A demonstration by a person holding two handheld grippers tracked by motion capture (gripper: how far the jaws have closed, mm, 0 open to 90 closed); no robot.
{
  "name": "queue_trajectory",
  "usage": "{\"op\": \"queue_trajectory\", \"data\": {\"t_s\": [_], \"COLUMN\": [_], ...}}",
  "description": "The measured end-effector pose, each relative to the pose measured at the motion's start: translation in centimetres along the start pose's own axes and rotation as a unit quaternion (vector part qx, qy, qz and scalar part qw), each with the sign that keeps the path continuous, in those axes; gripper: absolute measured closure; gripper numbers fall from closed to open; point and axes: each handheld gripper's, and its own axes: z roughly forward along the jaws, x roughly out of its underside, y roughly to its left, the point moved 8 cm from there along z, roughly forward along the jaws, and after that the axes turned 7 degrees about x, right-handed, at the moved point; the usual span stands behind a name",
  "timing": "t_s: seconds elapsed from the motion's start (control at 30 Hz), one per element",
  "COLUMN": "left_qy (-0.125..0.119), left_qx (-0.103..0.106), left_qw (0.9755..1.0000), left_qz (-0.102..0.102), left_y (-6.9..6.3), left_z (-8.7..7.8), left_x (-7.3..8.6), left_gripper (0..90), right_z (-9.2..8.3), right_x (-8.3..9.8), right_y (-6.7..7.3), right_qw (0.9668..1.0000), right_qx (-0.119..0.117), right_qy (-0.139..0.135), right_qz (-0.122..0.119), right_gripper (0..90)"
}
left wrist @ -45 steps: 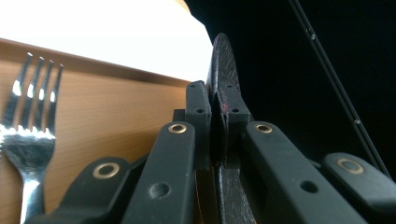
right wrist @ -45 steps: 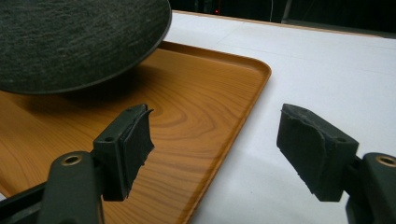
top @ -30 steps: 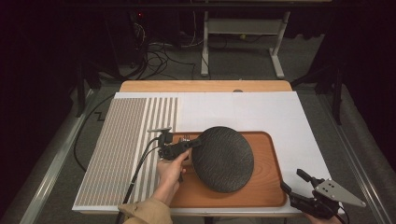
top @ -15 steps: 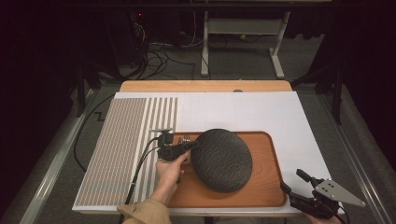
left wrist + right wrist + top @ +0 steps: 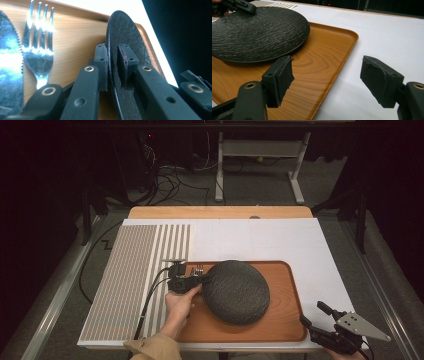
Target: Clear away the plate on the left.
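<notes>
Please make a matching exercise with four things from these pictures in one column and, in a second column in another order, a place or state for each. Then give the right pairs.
Things:
1. dark plate
2. fork
3. right gripper
4. wooden tray

Places or states:
A. jaws wide apart, nothing between them, at the near right corner of the tray
B. lies on the tray beside a knife
C. its rim sits between the left gripper's pads
D. rests on the white table top

Pairs: 1-C, 2-B, 3-A, 4-D
</notes>
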Motion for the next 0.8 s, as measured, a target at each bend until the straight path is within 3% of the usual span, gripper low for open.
{"op": "queue_trajectory", "data": {"t_s": [0.3, 0.5, 0.8], "left_qy": [0.018, 0.028, 0.056], "left_qx": [-0.031, -0.043, -0.082], "left_qw": [0.9993, 0.9987, 0.995], "left_qz": [0.006, 0.005, 0.014], "left_y": [0.9, 1.6, 2.7], "left_z": [-0.1, 0.0, 0.5], "left_x": [0.3, 0.7, 1.6], "left_gripper": [57.1, 54.0, 48.9], "right_z": [0.0, 0.0, 0.0], "right_x": [0.0, 0.0, 0.0], "right_y": [0.0, 0.1, 0.1], "right_qw": [1.0, 1.0, 1.0], "right_qx": [0.0, -0.001, -0.001], "right_qy": [0.001, 0.001, 0.001], "right_qz": [0.0, -0.002, -0.001], "right_gripper": [26.6, 26.6, 26.6]}}
